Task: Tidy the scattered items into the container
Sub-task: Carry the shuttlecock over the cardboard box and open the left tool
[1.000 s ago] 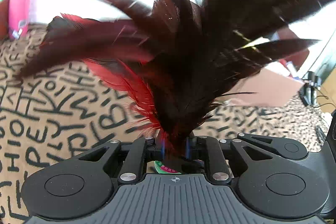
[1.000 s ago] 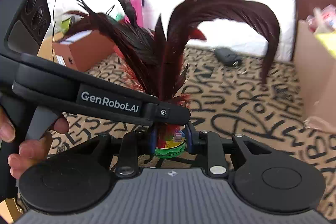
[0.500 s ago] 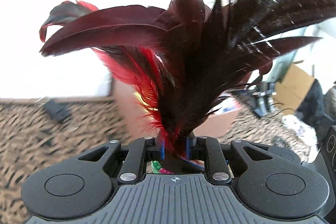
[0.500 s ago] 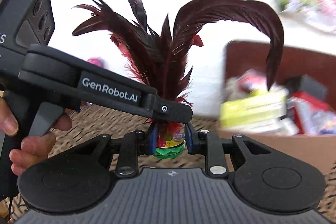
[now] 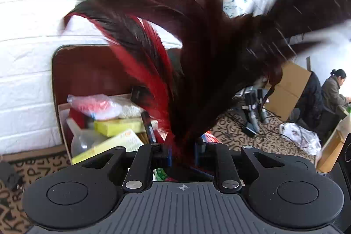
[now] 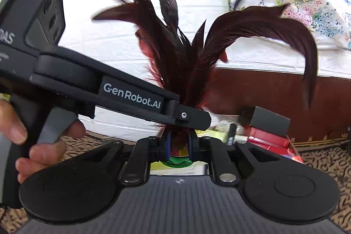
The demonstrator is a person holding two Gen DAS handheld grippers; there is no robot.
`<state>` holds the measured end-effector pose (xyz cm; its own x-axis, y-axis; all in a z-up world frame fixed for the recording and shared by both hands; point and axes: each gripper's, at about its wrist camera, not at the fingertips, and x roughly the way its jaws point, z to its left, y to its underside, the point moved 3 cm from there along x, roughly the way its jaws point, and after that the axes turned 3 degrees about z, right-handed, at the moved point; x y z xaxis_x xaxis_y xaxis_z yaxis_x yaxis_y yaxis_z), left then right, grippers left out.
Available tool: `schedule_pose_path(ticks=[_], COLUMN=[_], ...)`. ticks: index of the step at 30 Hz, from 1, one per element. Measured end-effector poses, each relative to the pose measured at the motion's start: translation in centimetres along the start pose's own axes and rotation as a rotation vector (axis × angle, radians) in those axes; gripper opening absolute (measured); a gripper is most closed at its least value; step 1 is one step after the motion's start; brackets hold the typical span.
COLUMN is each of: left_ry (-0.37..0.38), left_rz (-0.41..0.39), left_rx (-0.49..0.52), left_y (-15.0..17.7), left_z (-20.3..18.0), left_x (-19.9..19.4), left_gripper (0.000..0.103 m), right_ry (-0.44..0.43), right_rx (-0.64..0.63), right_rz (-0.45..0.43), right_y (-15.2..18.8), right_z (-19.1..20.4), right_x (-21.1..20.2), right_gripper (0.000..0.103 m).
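Observation:
Both grippers hold one feather shuttlecock (image 5: pixel 197 71) with dark maroon and red feathers and a green base. My left gripper (image 5: pixel 181 152) is shut on its stem. My right gripper (image 6: pixel 178 144) is shut on it too, just above the green base (image 6: pixel 178 162). The left gripper's finger (image 6: pixel 188 116) crosses in front of the feathers (image 6: pixel 186 54) in the right wrist view. A cardboard box (image 5: pixel 62 124) full of packets and boxes stands right behind the shuttlecock, against a dark red board (image 5: pixel 87 71). The same box contents (image 6: pixel 267 135) show in the right wrist view.
The surface is a tan cloth with black letters (image 5: pixel 33 168). A white brick wall (image 5: pixel 26 58) is behind the box. Black devices with cables (image 5: pixel 252 111), a white bag (image 5: pixel 300 137) and a flat carton (image 5: pixel 289 84) lie to the right. A person (image 5: pixel 333 89) sits far right.
Both grippers have swung together with the shuttlecock from over the open cloth toward the full box, which now fills the view close behind the feathers. Both grips stayed shut.

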<state>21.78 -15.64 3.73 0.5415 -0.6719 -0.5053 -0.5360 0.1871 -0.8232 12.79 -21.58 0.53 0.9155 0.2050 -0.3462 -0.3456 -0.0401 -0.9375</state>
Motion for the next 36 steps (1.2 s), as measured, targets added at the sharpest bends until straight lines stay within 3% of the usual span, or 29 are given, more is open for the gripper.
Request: schedule_pose_path(ticks=[5, 12, 13, 15, 16, 18, 20, 28, 30, 32, 34, 36], left_ry=[-0.027, -0.134, -0.147, -0.178, -0.199, -0.269, -0.296, -0.231, -0.229, -0.242, -0.237, -0.216], left_rz=[0.026, 0.050, 0.056, 0.087, 0.110, 0.129, 0.121, 0.080, 0.073, 0.058, 0.044, 0.055], left_rx=[0.011, 0.069, 0.074, 0.088, 0.102, 0.119, 0.127, 0.065, 0.066, 0.068, 0.064, 0.046], left_y=[-2.4, -4.8, -4.9, -4.6, -4.4, -3.9, -3.5, -2.8, -2.3, -2.3, -2.5, -2.9], left_z=[1.4, 3.7, 4.1, 5.0, 5.3, 6.1, 6.5, 7.7, 7.9, 7.9, 8.2, 8.5], left_x=[2.6, 4.5, 4.6, 5.2, 5.7, 6.4, 6.3, 4.6, 4.1, 3.8, 3.8, 4.1], left_gripper=[0.016, 0.027, 0.037, 0.046, 0.061, 0.068, 0.075, 0.077, 0.082, 0.087, 0.086, 0.076], right_ry=[-0.039, -0.180, -0.205, -0.250, -0.267, -0.249, -0.213, -0.133, -0.093, -0.106, -0.136, -0.129], right_rx=[0.065, 0.233, 0.258, 0.308, 0.328, 0.355, 0.375, 0.305, 0.282, 0.271, 0.255, 0.228], right_rz=[0.018, 0.044, 0.050, 0.070, 0.092, 0.138, 0.144, 0.129, 0.134, 0.124, 0.116, 0.123], right_y=[-0.8, -2.4, -2.4, -2.1, -1.7, -0.8, -0.1, 0.4, 0.1, 0.5, 0.4, 0.2], right_z=[-2.2, -3.8, -3.7, -3.5, -3.4, -3.8, -4.5, -4.4, -4.0, -4.6, -4.0, -3.3], right_x=[3.5, 8.4, 9.1, 10.6, 11.5, 13.6, 14.0, 11.9, 13.2, 14.3, 14.4, 14.9], right_gripper=[0.017, 0.018, 0.018, 0.020, 0.022, 0.030, 0.030, 0.031, 0.031, 0.031, 0.031, 0.031])
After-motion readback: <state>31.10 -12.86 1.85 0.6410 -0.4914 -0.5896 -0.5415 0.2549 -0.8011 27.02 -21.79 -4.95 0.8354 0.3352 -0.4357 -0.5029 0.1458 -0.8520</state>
